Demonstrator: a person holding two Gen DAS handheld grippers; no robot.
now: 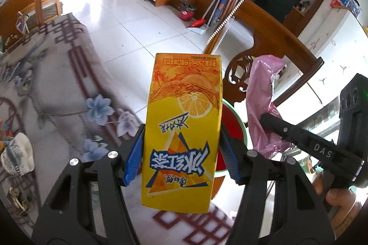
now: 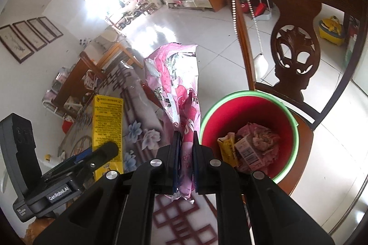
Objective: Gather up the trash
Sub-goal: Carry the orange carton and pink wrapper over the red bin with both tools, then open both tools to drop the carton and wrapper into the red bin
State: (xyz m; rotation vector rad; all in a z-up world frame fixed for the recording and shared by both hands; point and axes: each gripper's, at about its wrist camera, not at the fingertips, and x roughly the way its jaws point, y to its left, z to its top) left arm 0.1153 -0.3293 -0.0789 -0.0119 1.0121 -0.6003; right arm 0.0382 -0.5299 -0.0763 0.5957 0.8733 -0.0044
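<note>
My left gripper (image 1: 181, 153) is shut on a yellow iced-tea drink carton (image 1: 184, 125) and holds it upright above the table edge; the carton also shows in the right wrist view (image 2: 108, 127). My right gripper (image 2: 185, 153) is shut on a crumpled pink snack wrapper (image 2: 177, 84), which also shows in the left wrist view (image 1: 262, 93). A red bin with a green rim (image 2: 250, 95) stands on a chair seat just right of the right gripper and holds several pieces of trash (image 2: 250, 146). Part of the bin shows behind the carton in the left wrist view (image 1: 232, 125).
The table has a grey floral cloth (image 1: 57, 84) with a crumpled tissue (image 1: 17, 155) at the left. A carved wooden chair back (image 2: 296, 56) rises behind the bin. White tiled floor (image 1: 128, 15) lies beyond, with a broom and dustpan (image 1: 200, 24).
</note>
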